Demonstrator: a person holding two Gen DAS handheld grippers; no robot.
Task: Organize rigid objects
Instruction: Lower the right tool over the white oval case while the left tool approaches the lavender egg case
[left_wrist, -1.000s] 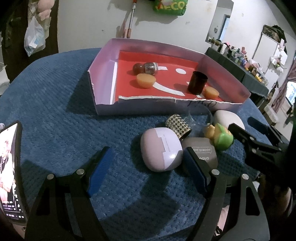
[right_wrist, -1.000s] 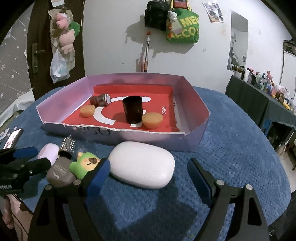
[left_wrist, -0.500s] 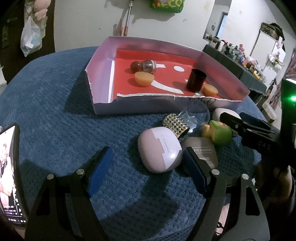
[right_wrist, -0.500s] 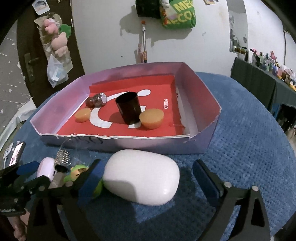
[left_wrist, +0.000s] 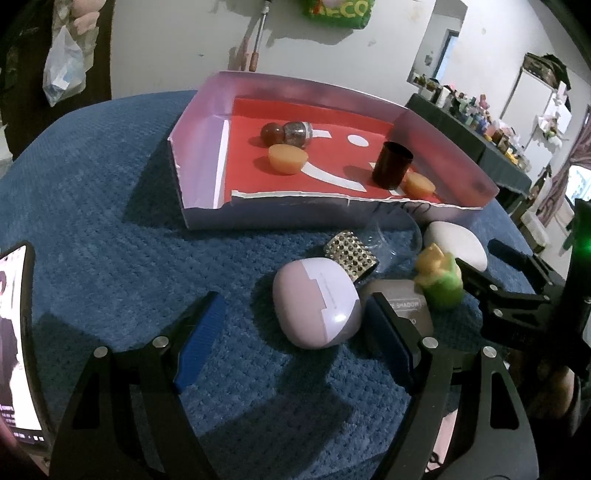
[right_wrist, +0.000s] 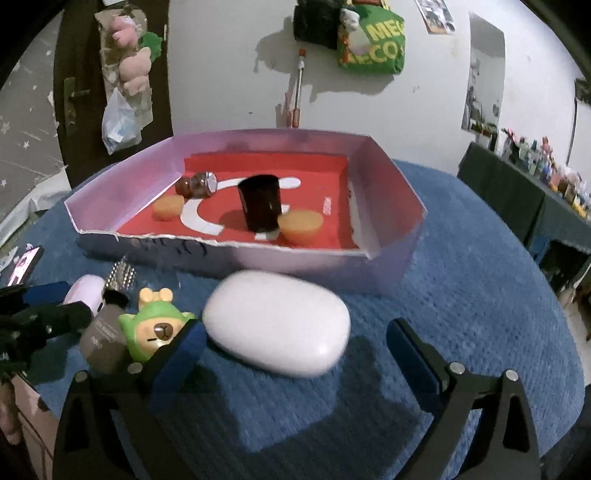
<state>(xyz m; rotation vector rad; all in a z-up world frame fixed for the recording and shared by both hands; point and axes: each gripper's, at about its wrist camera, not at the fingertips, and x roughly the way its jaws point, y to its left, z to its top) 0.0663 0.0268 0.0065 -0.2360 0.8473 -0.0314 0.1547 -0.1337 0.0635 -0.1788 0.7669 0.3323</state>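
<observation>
The right hand-held gripper (right_wrist: 291, 363) stood wide open and held nothing. The white oval case (right_wrist: 277, 326) lay between its blue pads, at about 12 o'clock and very near. The long axis of the case ran from 9 to 3 o'clock, across the opening, so the fingers would have to close on its two ends; this looked like the next grasp. The left pad (right_wrist: 177, 360) was almost touching the case, while the right one was well apart from it.

The left hand-held gripper (left_wrist: 291, 347) was also wide open and empty. The lilac case (left_wrist: 316, 302) lay just ahead of it, at 1 o'clock, closer to its right pad. Beside this case lay a grey eye shadow compact (left_wrist: 406, 308), a green bear figure (right_wrist: 155, 328), a studded cap (left_wrist: 351, 254) and a clear glass piece (left_wrist: 395, 236).

Farther, at 12 o'clock, the pink box (right_wrist: 391, 254) with the red floor stood on the blue bench cover (right_wrist: 480, 295). Inside it were a dark cup (right_wrist: 260, 206) standing upright, two orange pucks (right_wrist: 299, 225) and a small glitter bottle (right_wrist: 197, 184) lying on its side. The white case was nearest to the right hand.
</observation>
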